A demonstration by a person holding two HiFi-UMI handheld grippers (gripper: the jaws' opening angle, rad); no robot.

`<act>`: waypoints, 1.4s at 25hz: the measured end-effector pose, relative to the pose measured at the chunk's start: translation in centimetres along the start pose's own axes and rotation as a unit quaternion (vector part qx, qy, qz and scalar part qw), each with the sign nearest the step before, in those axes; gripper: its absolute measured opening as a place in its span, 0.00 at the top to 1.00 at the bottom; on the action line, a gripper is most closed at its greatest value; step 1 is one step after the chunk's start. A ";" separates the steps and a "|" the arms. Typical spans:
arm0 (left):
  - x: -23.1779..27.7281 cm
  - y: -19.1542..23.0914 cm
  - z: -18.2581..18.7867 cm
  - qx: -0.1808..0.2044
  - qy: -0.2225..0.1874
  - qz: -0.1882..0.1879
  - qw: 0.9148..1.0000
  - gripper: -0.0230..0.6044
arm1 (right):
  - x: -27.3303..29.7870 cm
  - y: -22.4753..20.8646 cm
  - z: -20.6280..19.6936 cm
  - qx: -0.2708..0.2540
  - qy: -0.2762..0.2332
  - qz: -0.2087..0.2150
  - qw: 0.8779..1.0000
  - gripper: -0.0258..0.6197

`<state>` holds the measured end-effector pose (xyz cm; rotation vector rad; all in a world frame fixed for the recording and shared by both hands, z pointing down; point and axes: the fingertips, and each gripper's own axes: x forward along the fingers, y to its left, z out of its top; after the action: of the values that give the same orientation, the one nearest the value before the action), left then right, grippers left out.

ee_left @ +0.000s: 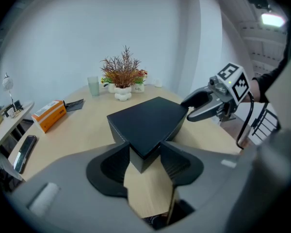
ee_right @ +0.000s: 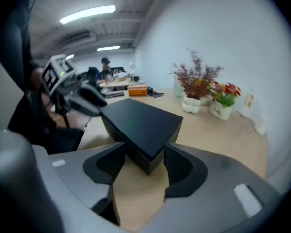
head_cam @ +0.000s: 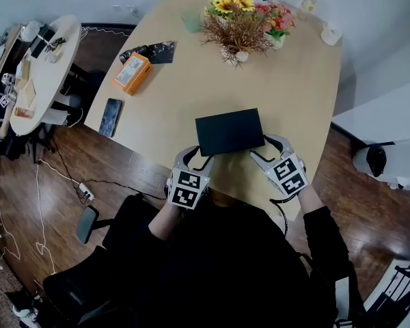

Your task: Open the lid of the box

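Note:
A flat black box (head_cam: 229, 130) lies closed on the light wooden table (head_cam: 307, 80), close to the edge in front of me. My left gripper (head_cam: 197, 157) is at its near left corner. In the left gripper view that corner of the box (ee_left: 148, 120) sits wedged between the two pads of the left gripper (ee_left: 144, 154), touching both. My right gripper (head_cam: 263, 149) is at the near right corner. In the right gripper view, the right gripper (ee_right: 143, 161) has its pads against both sides of that corner of the box (ee_right: 140, 120). The lid is flush on the box.
A vase of dried twigs and flowers (head_cam: 240, 22) stands at the far side of the table. An orange carton (head_cam: 132, 72), a black pouch (head_cam: 154, 52) and a phone (head_cam: 111, 117) lie at the left. A cluttered round table (head_cam: 44, 67) stands further left.

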<state>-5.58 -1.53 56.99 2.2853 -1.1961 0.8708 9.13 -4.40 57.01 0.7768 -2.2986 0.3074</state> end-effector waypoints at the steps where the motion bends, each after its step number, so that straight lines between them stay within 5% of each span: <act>1: 0.0 0.4 0.1 0.004 0.000 0.003 1.000 0.67 | 0.0 0.2 -0.3 -0.031 0.010 0.005 0.999 0.57; 4: 0.3 0.8 0.4 0.009 -0.002 0.001 1.000 0.67 | 0.0 -0.5 -0.1 -0.005 -0.012 -0.005 1.000 0.67; 9: 0.5 0.8 0.7 0.006 -0.009 0.008 1.000 0.67 | 0.1 -0.9 0.1 0.022 -0.049 -0.025 0.998 0.68; 19: 0.5 0.9 0.9 0.006 -0.010 0.015 1.000 0.67 | -0.5 -1.3 0.7 0.221 -0.062 0.083 0.970 0.70; 23: -0.1 1.1 2.0 0.029 -0.026 0.025 0.999 0.68 | -0.9 -1.3 1.2 0.186 -0.062 0.081 0.977 0.68; 28: -1.3 2.2 3.9 0.086 -0.057 0.065 0.993 0.78 | -2.2 -1.5 3.4 0.062 -0.089 0.004 0.994 0.72; 35: -2.0 3.6 7.2 0.251 -0.073 0.109 0.959 0.78 | -2.9 -2.0 5.1 0.065 -0.112 -0.014 0.991 0.79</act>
<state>-7.02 -6.70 50.68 2.6867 -1.4444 1.2227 9.33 -6.81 51.29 0.9513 -2.4943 0.3776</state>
